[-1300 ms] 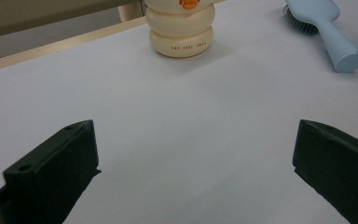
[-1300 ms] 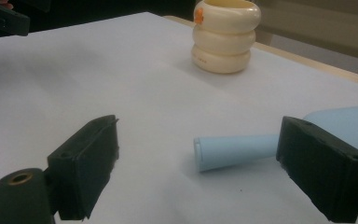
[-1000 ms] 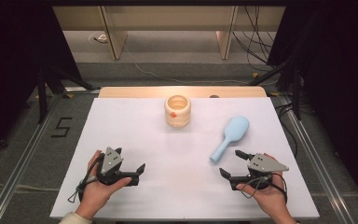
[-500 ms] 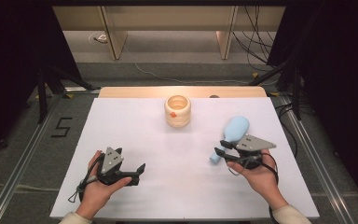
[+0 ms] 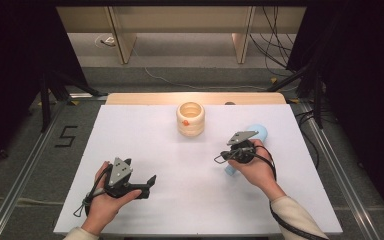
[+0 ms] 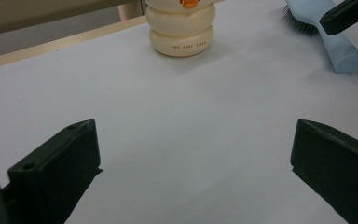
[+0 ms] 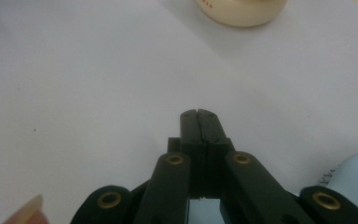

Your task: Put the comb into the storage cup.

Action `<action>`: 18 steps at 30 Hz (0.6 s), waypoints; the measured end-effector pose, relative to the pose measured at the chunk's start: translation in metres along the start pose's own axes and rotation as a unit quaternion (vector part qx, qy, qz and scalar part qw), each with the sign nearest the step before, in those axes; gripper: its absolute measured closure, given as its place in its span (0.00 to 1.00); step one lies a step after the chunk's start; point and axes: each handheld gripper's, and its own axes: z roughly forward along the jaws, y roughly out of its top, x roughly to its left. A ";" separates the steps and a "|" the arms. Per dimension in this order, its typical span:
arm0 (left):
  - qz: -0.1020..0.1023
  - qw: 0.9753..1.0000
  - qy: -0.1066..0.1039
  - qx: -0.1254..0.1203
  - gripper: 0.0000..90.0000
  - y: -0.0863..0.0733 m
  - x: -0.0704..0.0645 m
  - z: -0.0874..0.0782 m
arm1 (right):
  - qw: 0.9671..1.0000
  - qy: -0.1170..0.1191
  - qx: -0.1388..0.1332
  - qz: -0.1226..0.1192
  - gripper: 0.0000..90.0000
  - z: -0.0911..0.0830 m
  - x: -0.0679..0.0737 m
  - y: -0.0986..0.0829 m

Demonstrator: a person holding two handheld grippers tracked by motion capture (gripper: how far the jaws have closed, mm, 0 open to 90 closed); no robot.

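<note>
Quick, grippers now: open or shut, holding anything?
Left gripper: open, empty, low over the table.
Right gripper: shut on nothing, above the brush handle.

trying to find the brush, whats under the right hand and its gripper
The light blue hairbrush lies on the white table under the right gripper. Its head pokes out behind and its handle end below; the middle is covered.

Light-blue hairbrush point(image 5: 256, 134) flat on table
</note>
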 end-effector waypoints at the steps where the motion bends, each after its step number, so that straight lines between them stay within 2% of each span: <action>1: 0.001 1.000 -0.001 0.000 0.01 0.000 0.000 0.000 | 1.000 -0.001 0.004 0.002 1.00 0.002 -0.001 0.000; 10: 0.000 1.000 -0.002 0.003 0.01 0.000 0.000 0.001 | 0.999 0.000 0.051 0.016 1.00 0.012 -0.008 -0.001; 18: 0.001 1.000 -0.002 0.004 0.01 0.000 0.000 0.001 | 0.997 0.000 0.071 0.023 1.00 0.019 -0.012 0.001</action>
